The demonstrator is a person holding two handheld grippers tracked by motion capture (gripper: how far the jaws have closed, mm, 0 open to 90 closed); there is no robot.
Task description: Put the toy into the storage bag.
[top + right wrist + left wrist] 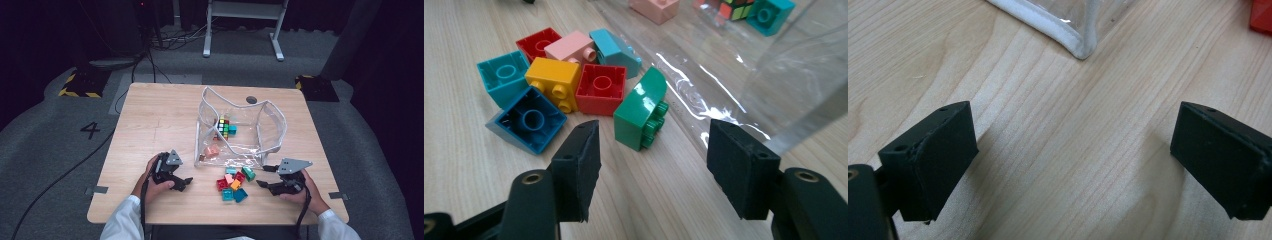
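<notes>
A pile of toy bricks [232, 184] lies on the wooden table [155, 125] in front of a clear plastic bag [240, 130]. In the right gripper view I see a green curved brick [640, 117] on its side, with red [600, 88], yellow [553, 80], pink [569, 48], teal [503, 75] and blue [528, 120] bricks beside it. My right gripper [654, 150] stands open just short of the green brick, touching nothing. My left gripper [1075, 145] is open over bare wood near the bag's white-edged corner [1073, 42]. Both grippers [184, 179] [262, 176] flank the pile.
Inside the bag lie a colour cube [223, 126], a teal brick [232, 130] and a pink brick [212, 151]. A dark cable hole [251, 100] sits behind the bag. The table's front edge runs close below both hands.
</notes>
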